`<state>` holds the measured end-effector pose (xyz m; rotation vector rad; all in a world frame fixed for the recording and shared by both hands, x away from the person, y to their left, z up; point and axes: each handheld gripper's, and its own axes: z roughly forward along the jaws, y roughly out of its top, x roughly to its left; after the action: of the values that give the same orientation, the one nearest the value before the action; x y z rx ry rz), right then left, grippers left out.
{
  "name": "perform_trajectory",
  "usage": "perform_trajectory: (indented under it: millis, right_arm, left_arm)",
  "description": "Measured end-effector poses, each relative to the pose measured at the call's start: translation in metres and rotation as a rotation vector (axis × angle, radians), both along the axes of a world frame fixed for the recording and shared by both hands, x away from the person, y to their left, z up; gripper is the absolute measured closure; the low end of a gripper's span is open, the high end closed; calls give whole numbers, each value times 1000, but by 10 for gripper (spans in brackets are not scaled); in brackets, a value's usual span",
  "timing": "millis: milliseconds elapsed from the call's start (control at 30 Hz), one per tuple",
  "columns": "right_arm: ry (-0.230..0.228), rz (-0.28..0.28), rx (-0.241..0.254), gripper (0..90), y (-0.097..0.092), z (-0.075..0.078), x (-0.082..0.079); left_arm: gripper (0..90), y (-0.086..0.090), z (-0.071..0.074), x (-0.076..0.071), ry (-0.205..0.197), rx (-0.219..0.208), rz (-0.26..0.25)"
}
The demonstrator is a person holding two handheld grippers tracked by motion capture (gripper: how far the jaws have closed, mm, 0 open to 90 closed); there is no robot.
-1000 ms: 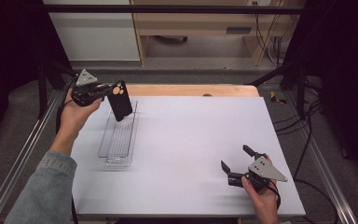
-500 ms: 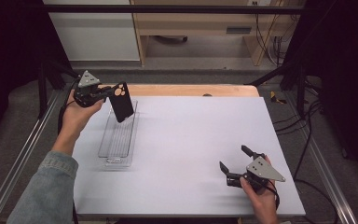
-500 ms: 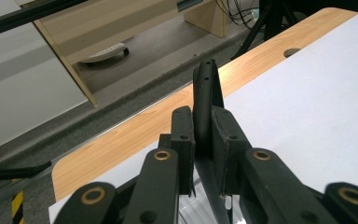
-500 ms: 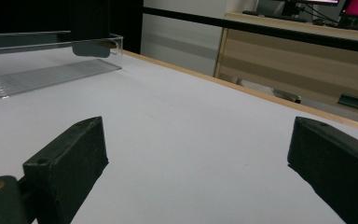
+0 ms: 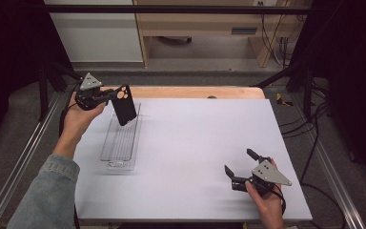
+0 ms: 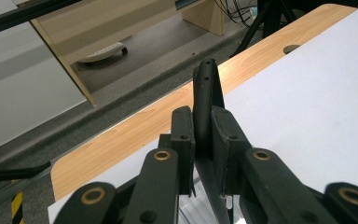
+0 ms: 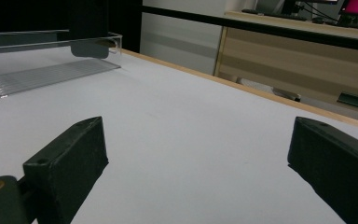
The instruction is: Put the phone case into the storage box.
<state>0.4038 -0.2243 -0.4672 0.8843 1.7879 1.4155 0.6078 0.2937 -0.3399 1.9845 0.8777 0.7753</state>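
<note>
The left gripper (image 5: pixel 106 97), at the upper left of the high view, is matt black with a grey three-cornered plate on top and a black cable looping off it. In its own view the jaws are blocky, with brass-coloured bushings at the pivots and small screw holes. The right gripper (image 5: pixel 240 168), lower right, has the same build — black body, grey plate, square pads. A faded blue denim sleeve (image 5: pixel 47 195) covers the left forearm at lower left.

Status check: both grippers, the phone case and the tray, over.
Left gripper shut on black phone case, held above clear plastic tray. Right gripper open, empty, low over white table. Nothing in the way.
</note>
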Motion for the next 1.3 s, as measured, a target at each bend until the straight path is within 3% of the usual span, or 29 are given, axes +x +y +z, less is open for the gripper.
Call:
perform_trajectory:
  millis: [933,1300]
  right_arm:
    - [6,-4,-4,49,0,-1,1]
    - [5,-5,-1,49,-1,-1,1]
  left_arm:
    - [798,-3,-15,15,7,7,-20]
    - [798,-10,-12,16,3,20,-24]
